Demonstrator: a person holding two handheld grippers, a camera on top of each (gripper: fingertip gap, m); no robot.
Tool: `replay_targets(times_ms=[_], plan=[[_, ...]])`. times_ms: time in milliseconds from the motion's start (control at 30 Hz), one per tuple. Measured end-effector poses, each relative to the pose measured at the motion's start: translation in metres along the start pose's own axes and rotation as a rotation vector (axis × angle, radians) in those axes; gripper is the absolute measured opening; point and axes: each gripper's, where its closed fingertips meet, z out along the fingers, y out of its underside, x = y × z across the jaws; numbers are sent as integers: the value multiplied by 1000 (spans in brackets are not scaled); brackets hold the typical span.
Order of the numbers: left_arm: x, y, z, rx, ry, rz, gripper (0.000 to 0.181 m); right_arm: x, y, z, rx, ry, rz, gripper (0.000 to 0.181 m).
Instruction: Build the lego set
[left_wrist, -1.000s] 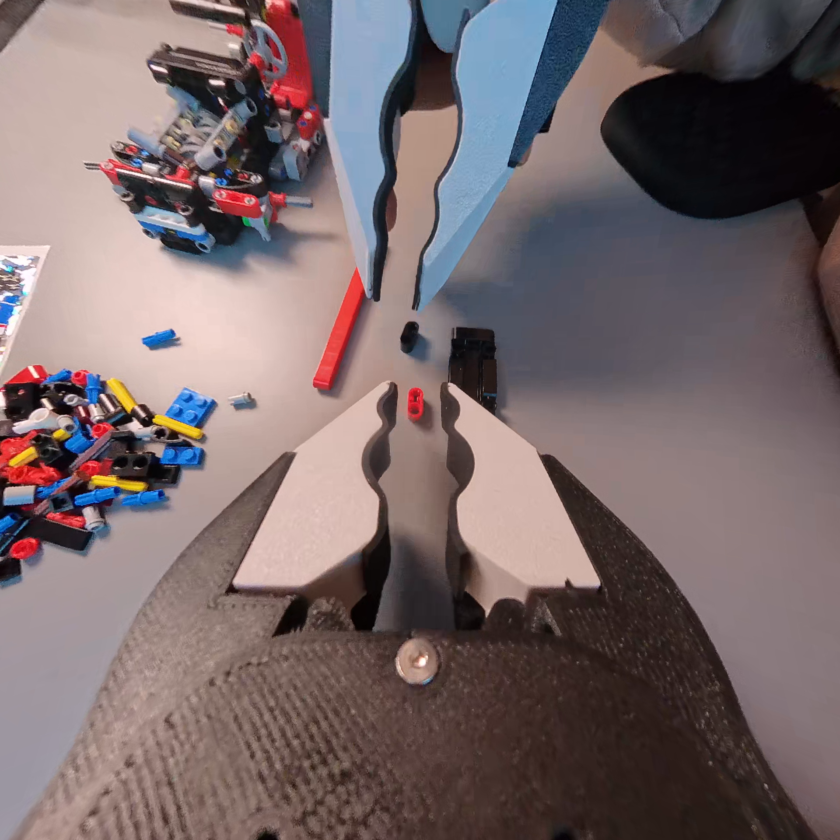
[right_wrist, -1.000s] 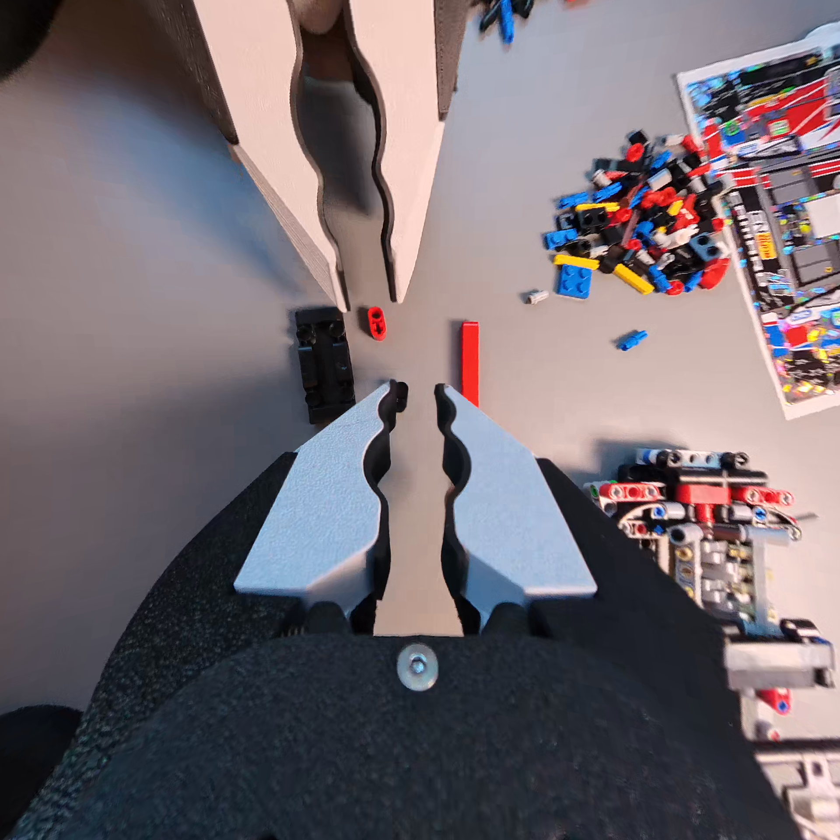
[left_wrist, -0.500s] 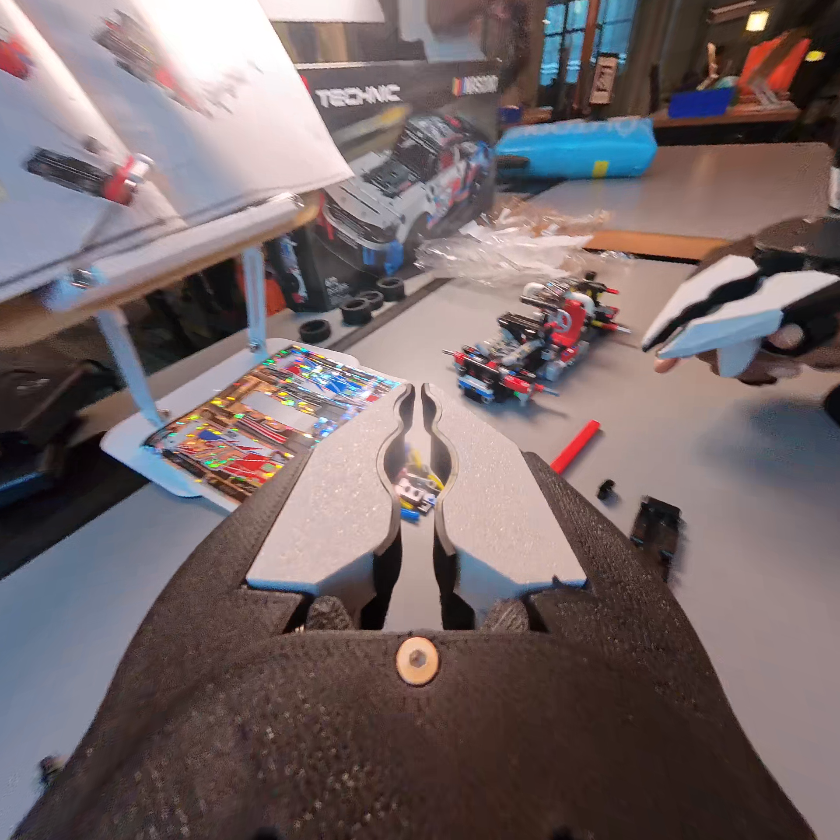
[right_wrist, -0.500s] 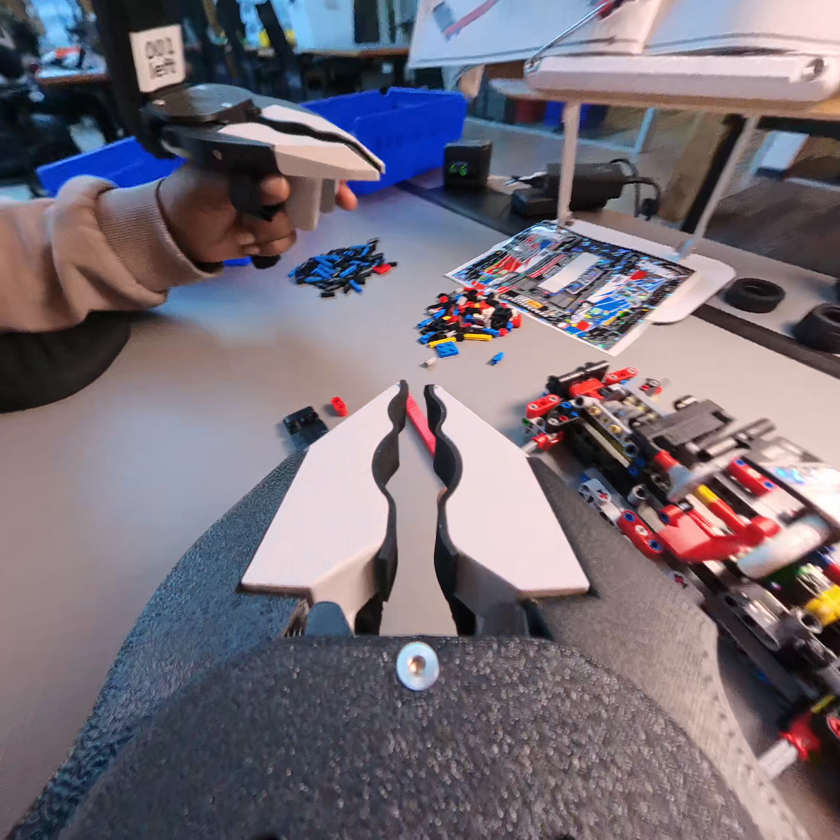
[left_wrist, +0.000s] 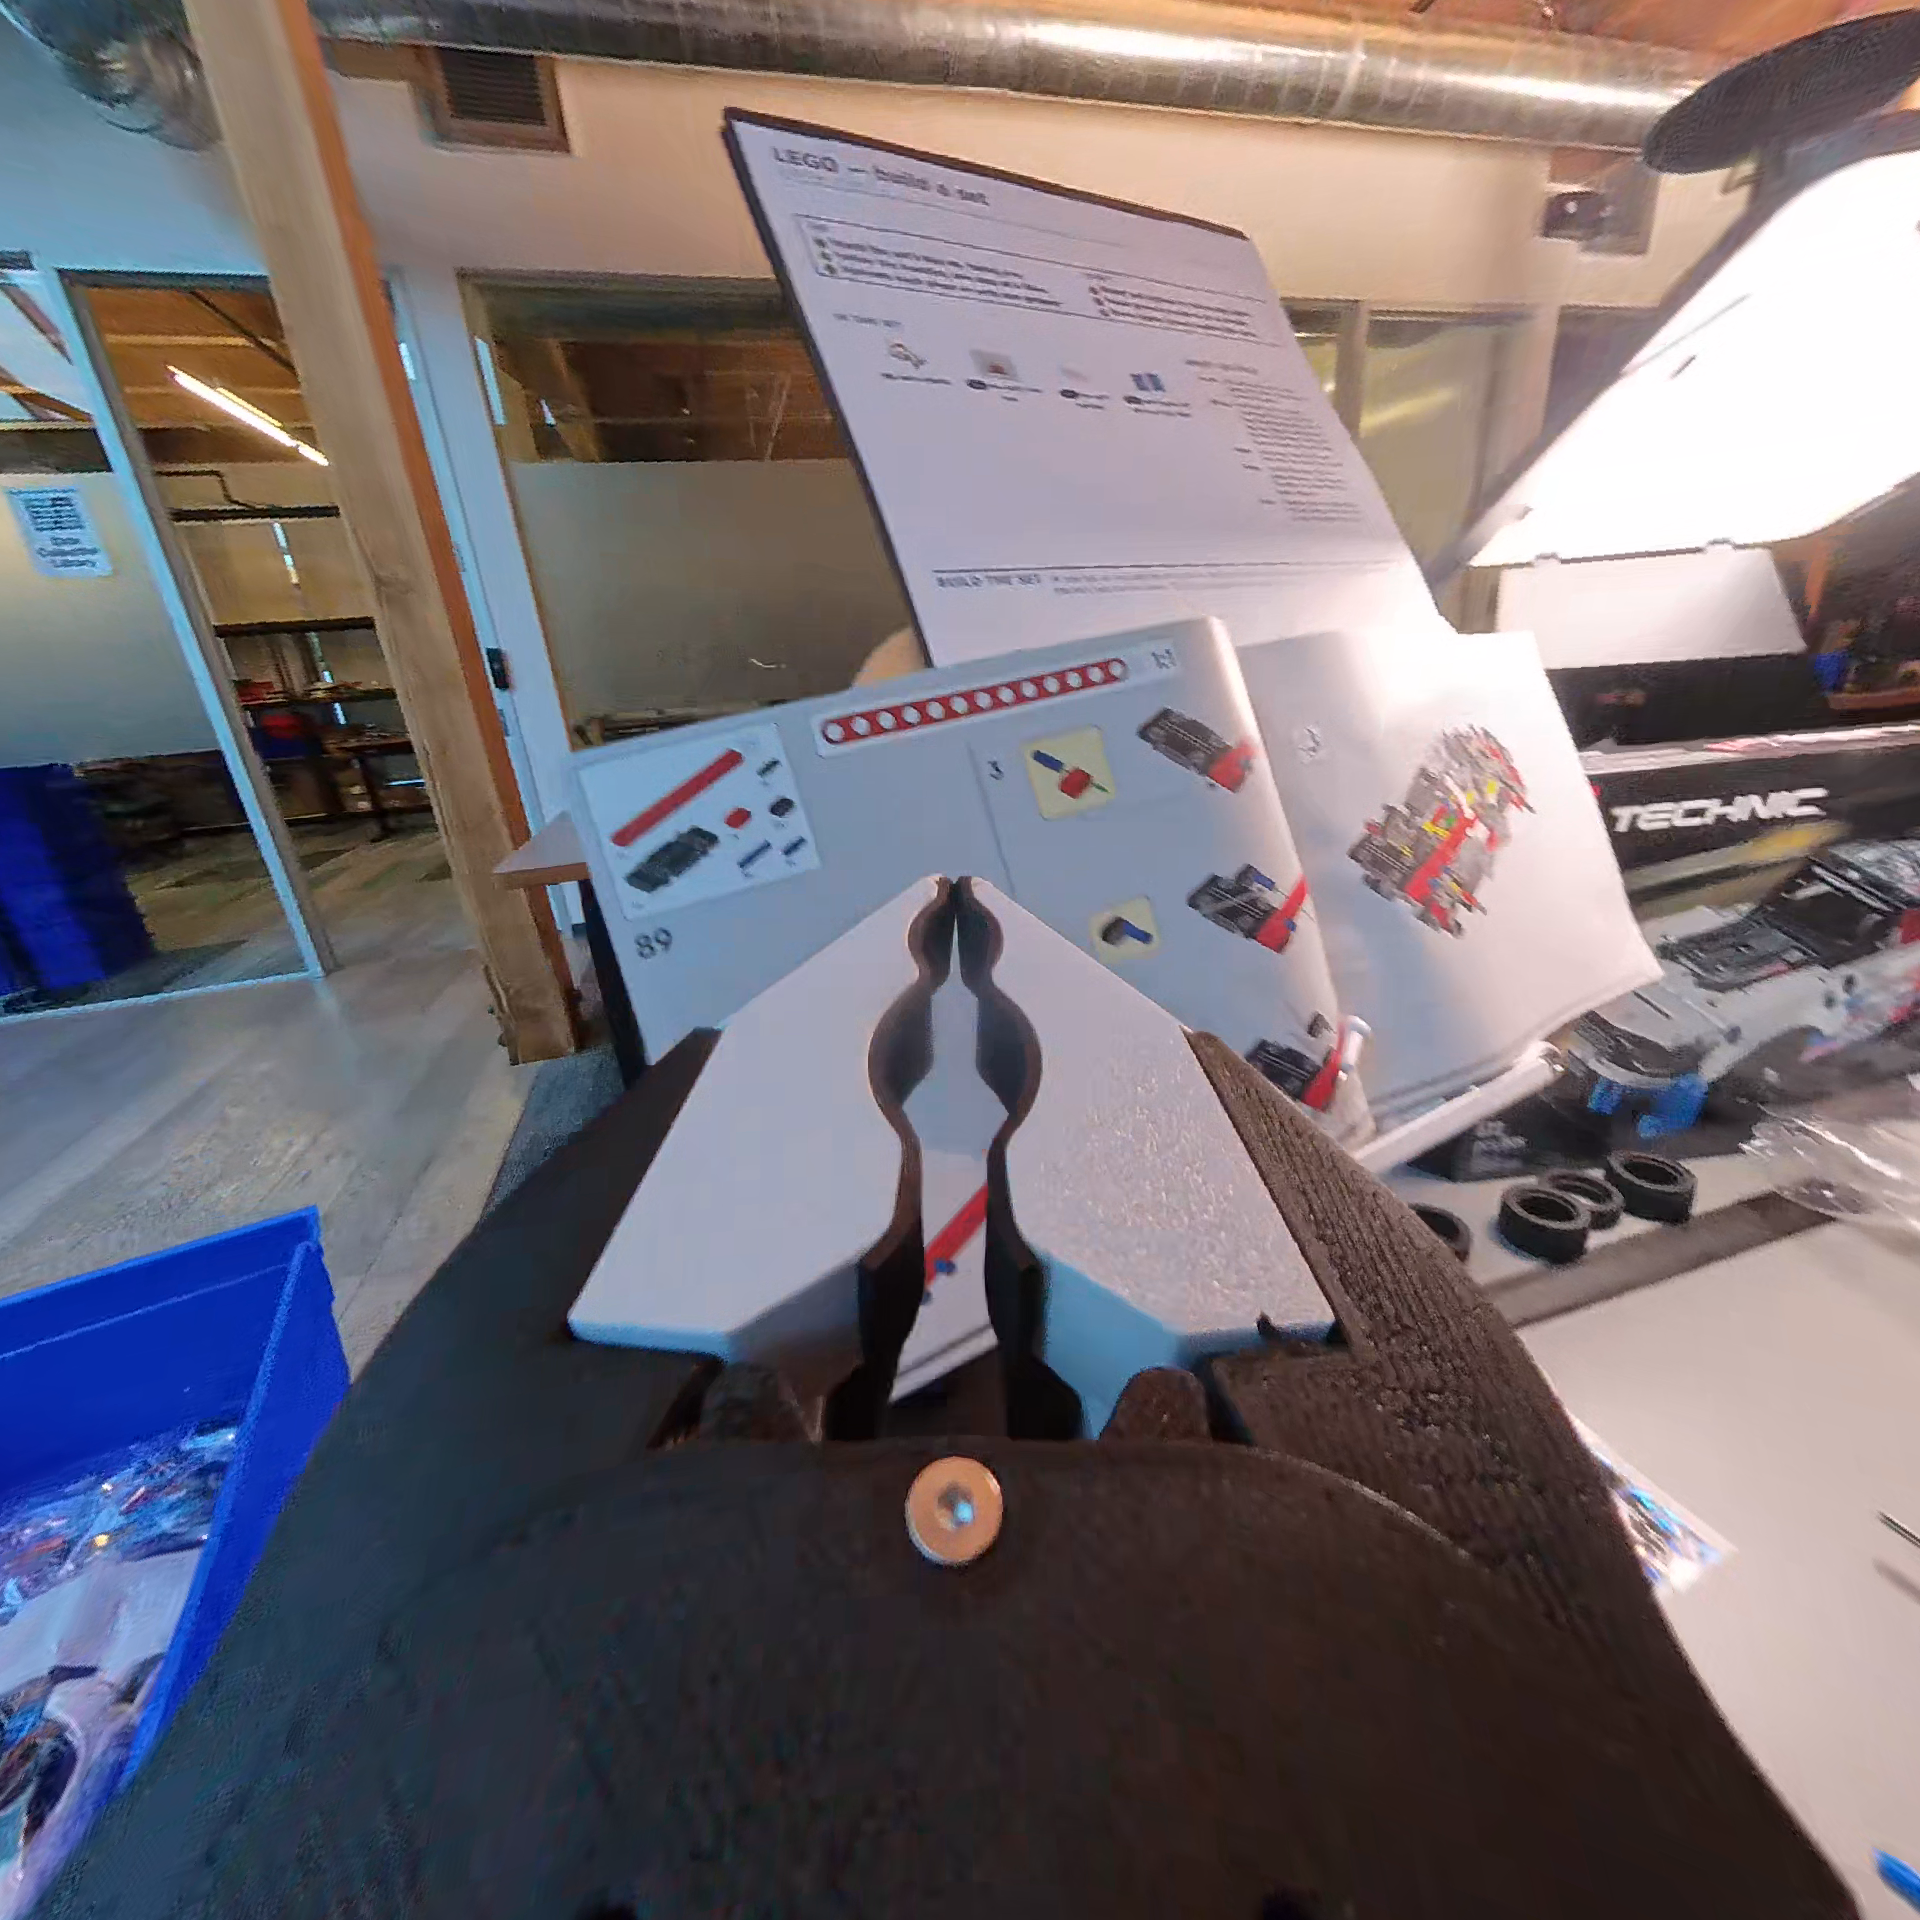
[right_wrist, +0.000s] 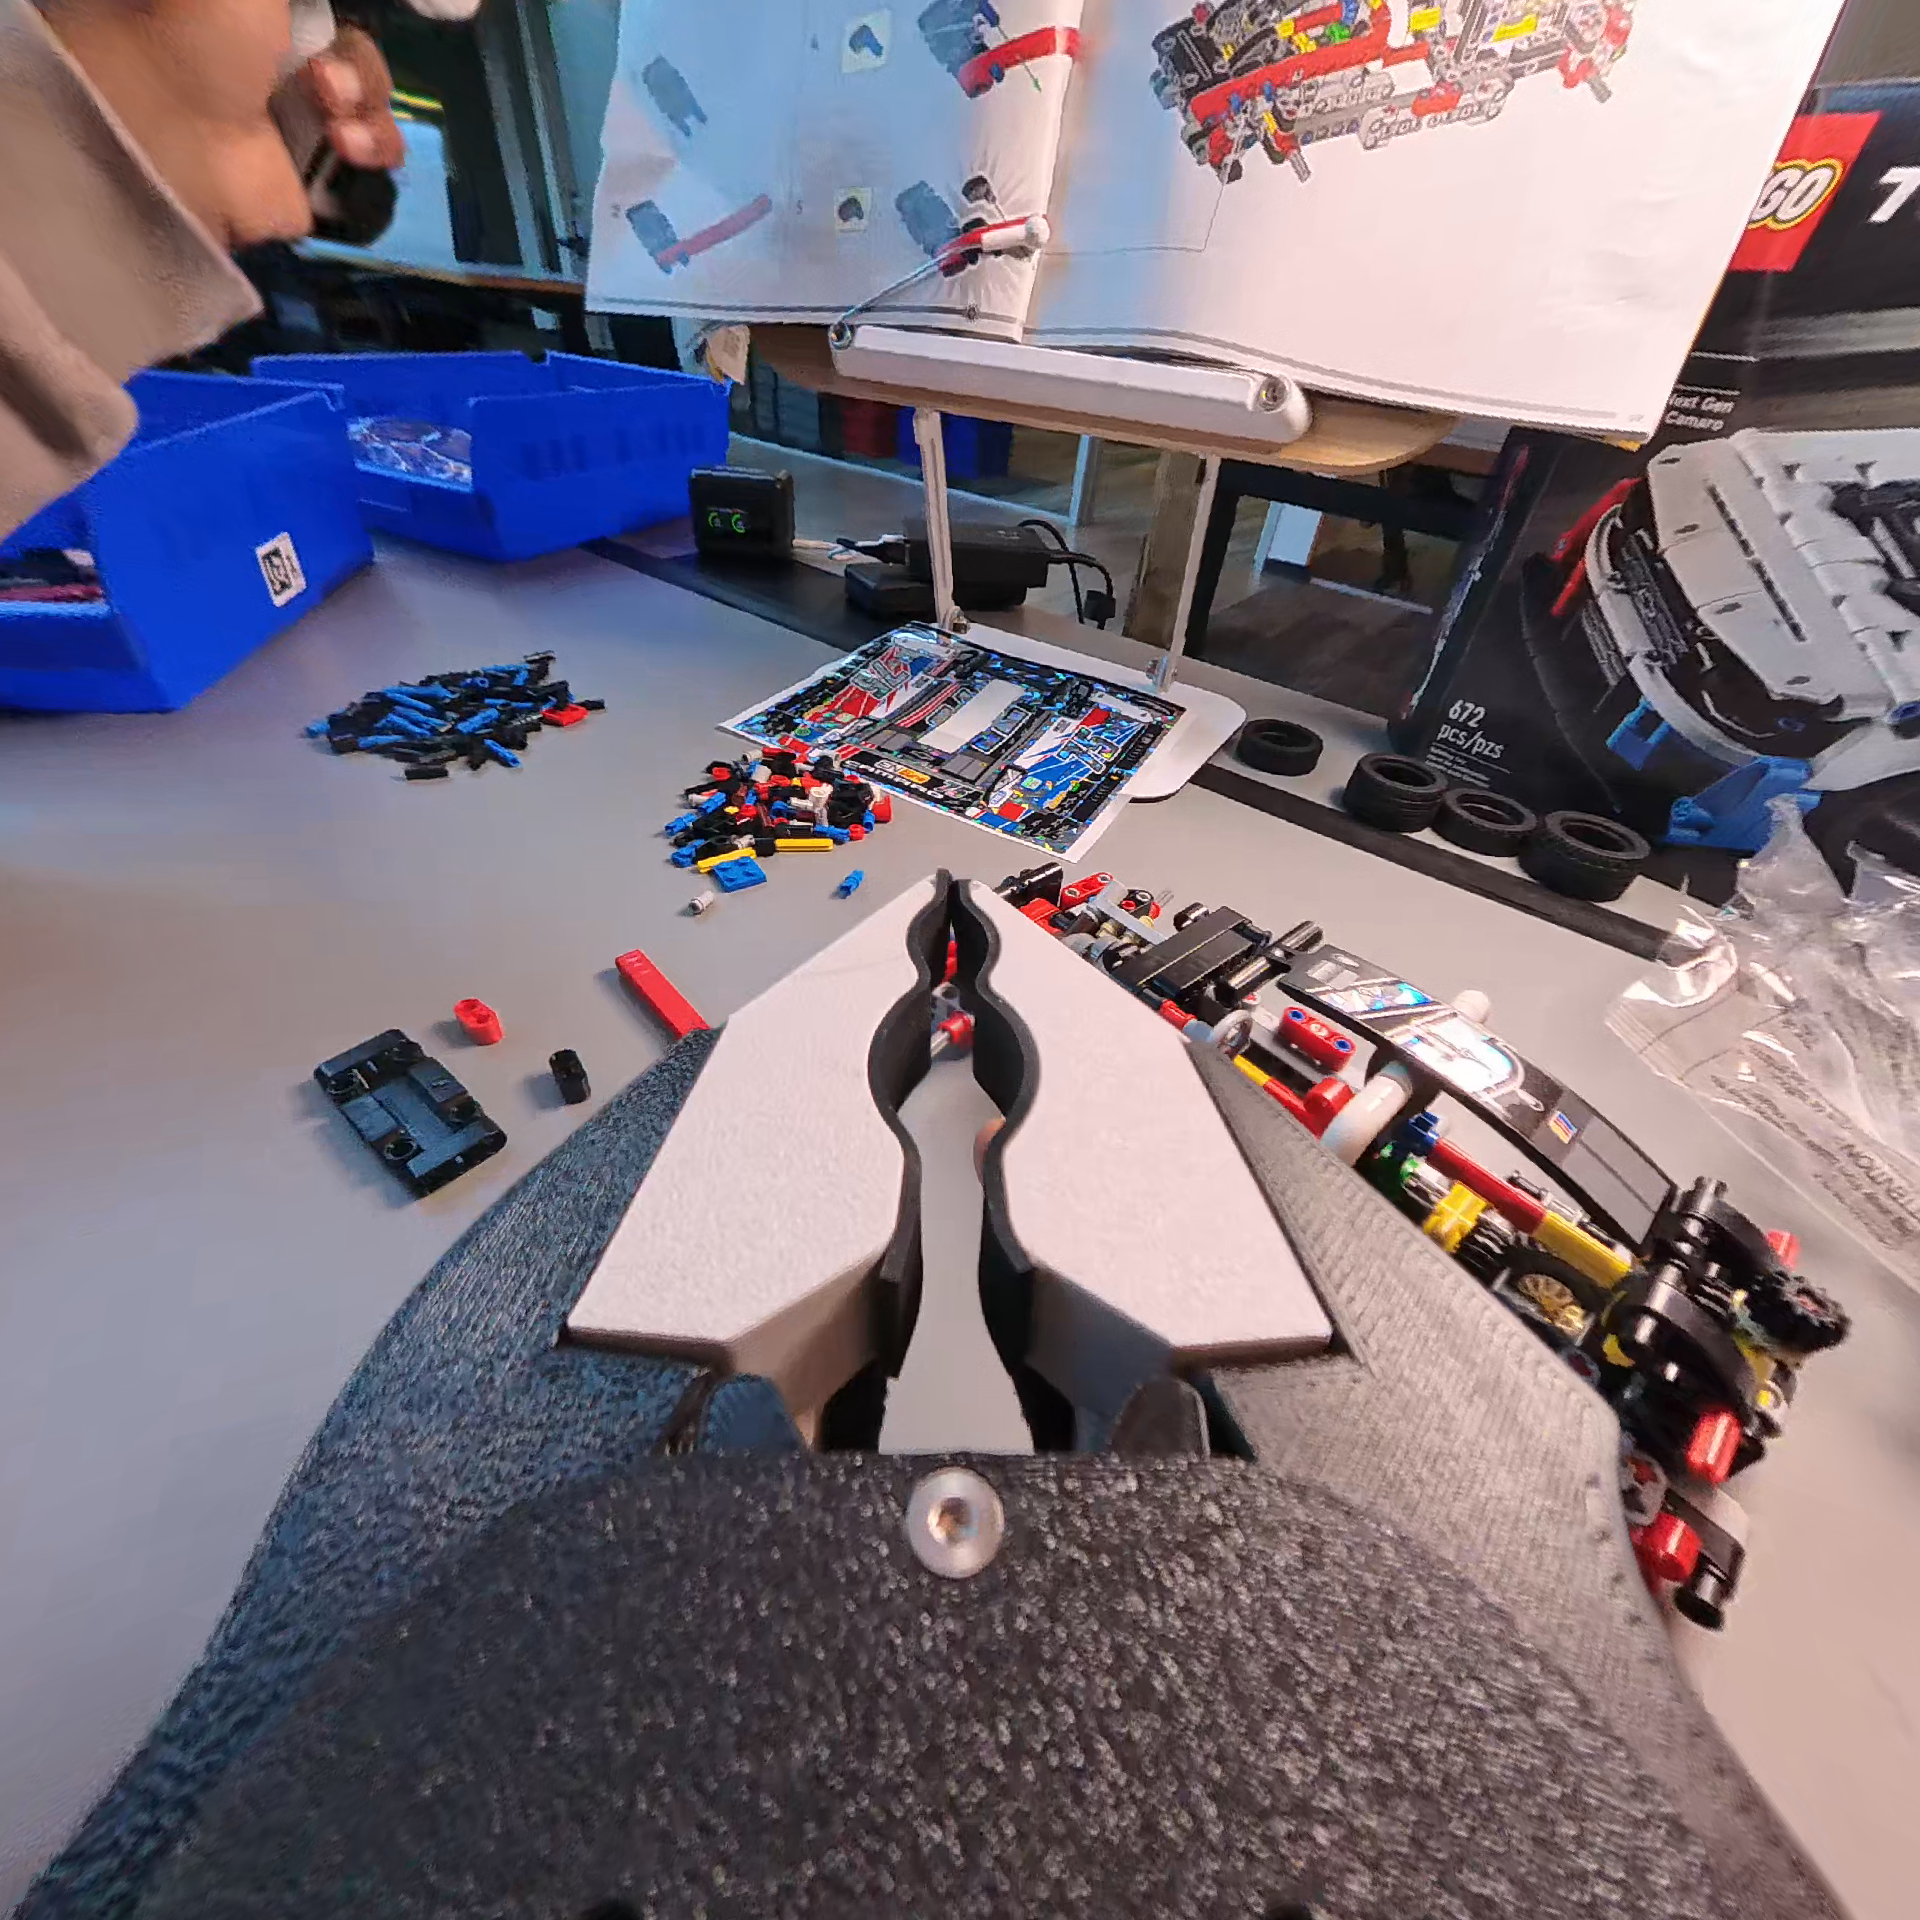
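My left gripper (left_wrist: 954, 885) is shut and empty, raised off the table and aimed at the open instruction booklet (left_wrist: 1039, 831) on its stand. My right gripper (right_wrist: 951, 883) is shut and empty, held above the table beside the half-built car model (right_wrist: 1455, 1101). On the grey table to its left lie a black plate piece (right_wrist: 410, 1110), a small red connector (right_wrist: 478, 1020), a small black connector (right_wrist: 569, 1074) and a long red beam (right_wrist: 657, 993). Further back lie a mixed pile of small parts (right_wrist: 774, 805) and a pile of blue and black pins (right_wrist: 457, 715).
A sticker sheet (right_wrist: 956, 738) lies under the booklet stand (right_wrist: 1070, 384). Blue bins (right_wrist: 488, 457) stand at the back left; one also shows in the left wrist view (left_wrist: 156, 1455). Black tyres (right_wrist: 1486, 816), the set's box (right_wrist: 1714, 571) and clear plastic bags (right_wrist: 1808, 1049) are at the right. A person's sleeve (right_wrist: 83, 208) is at upper left. The left gripper's tips are roughly 45 cm from the right gripper's. About 15 cm separates my right fingertips from the small black connector (right_wrist: 569, 1074). From the right gripper's tips to the black plate piece (right_wrist: 410, 1110) is close to 15 cm.
Both grippers have lifted from just above the loose parts and tilted up. The left now faces the booklet. Both have closed from slightly open to shut.
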Motion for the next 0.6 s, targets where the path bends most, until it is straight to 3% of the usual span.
replay_targets(times_ms=[167,433,500,600], plan=[[-34,4,34,-52,-60,31,0,-2,3,0,-19,10,-85,0],[-39,25,32,-97,-43,79,0,-8,12,6,-51,-19,-101,0],[-26,33,26,-145,62,111,0,-10,12,6,-52,-25,-105,0],[21,76,1,-402,441,160,0,-10,12,4,-52,-23,-118,0]])
